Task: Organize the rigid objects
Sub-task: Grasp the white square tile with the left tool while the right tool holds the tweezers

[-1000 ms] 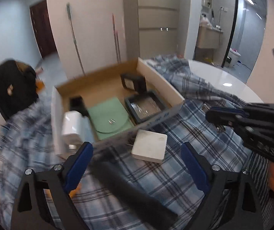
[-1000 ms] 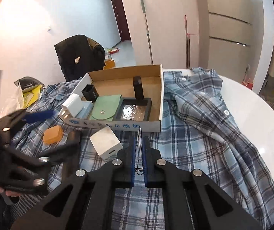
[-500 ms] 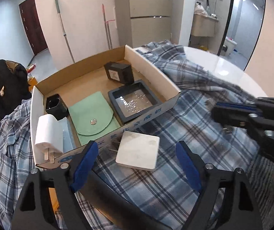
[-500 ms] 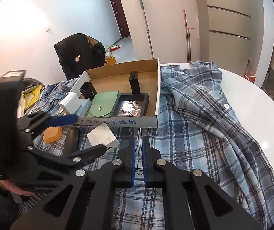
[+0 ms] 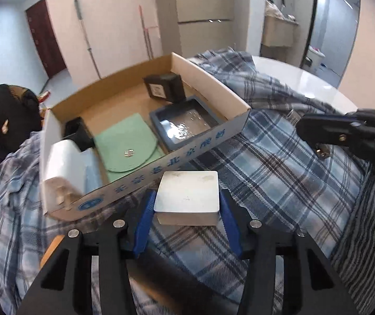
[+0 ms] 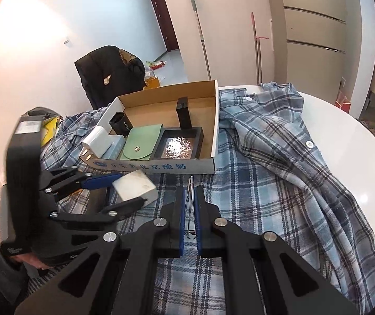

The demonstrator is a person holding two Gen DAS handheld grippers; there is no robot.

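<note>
Left gripper [image 5: 186, 218] closed on white square block [image 5: 187, 195], blue pads [image 5: 143, 225] pressed against both side faces; block held just near of cardboard tray [image 5: 161, 162], at its printed front wall. Contact between block and plaid shirt [image 5: 279, 173] below cannot be told. Right gripper [image 6: 190, 210] clamped on thin metal clip [image 6: 190, 186], tip standing up between the pads, near side of the tray front. Left wrist view only: right gripper [image 5: 316, 131] seen from the side, well to the right. Right wrist view only: left gripper [image 6: 124, 191] with block [image 6: 134, 187] at left of the clip, and white round table [image 6: 344, 141] bare at far right. Inside tray: white charger [image 6: 95, 140], green pouch [image 6: 141, 144], dark framed case [image 6: 178, 144], two black boxes [image 6: 183, 113]. Tray right wall [image 5: 213, 89] flanked by bunched shirt; open cloth to the right of the block.
</note>
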